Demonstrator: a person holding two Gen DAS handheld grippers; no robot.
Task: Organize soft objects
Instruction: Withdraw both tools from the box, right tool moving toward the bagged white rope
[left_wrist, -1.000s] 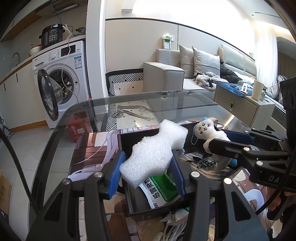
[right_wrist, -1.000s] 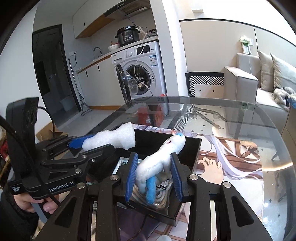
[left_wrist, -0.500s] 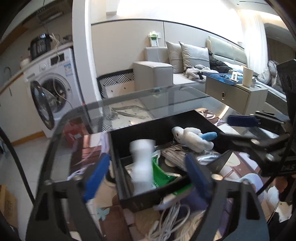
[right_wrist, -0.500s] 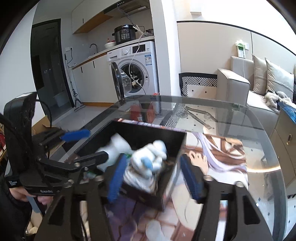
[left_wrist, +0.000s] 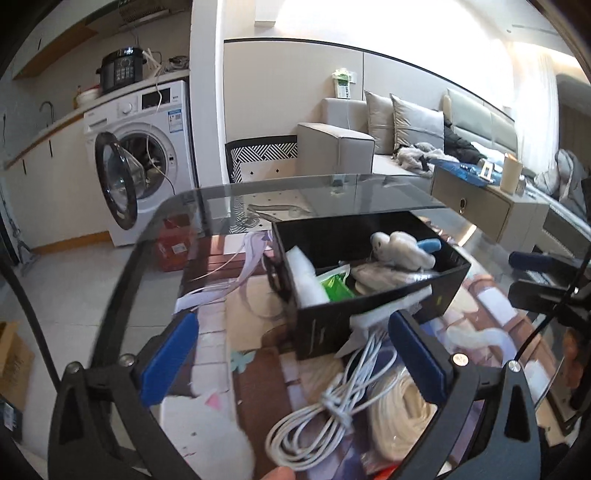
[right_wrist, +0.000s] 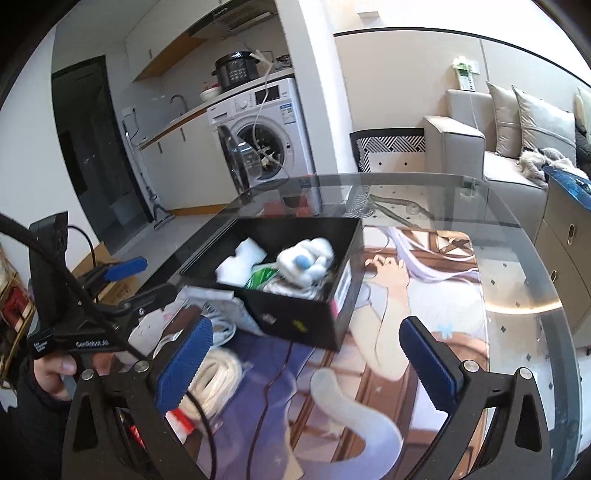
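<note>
A black box (left_wrist: 321, 325) (right_wrist: 295, 317) stands on the glass table. In it lie a white foam piece (left_wrist: 303, 273) (right_wrist: 240, 262), a white plush toy with blue parts (left_wrist: 402, 247) (right_wrist: 306, 258) and a green packet (left_wrist: 334, 286). My left gripper (left_wrist: 295, 358) is open and empty, drawn back in front of the box. My right gripper (right_wrist: 306, 358) is open and empty, also in front of the box. Each gripper shows at the edge of the other's view.
A bundled white cable (left_wrist: 325, 417) and a coil of cream cord (left_wrist: 399, 417) (right_wrist: 214, 380) lie in front of the box on a printed mat (right_wrist: 406, 295). The glass table's curved edge (left_wrist: 122, 280) is at the left. A washing machine (left_wrist: 140, 155) and a sofa stand beyond.
Both grippers opened, dropped the foam piece and the plush toy into the black box, and then drew back from it.
</note>
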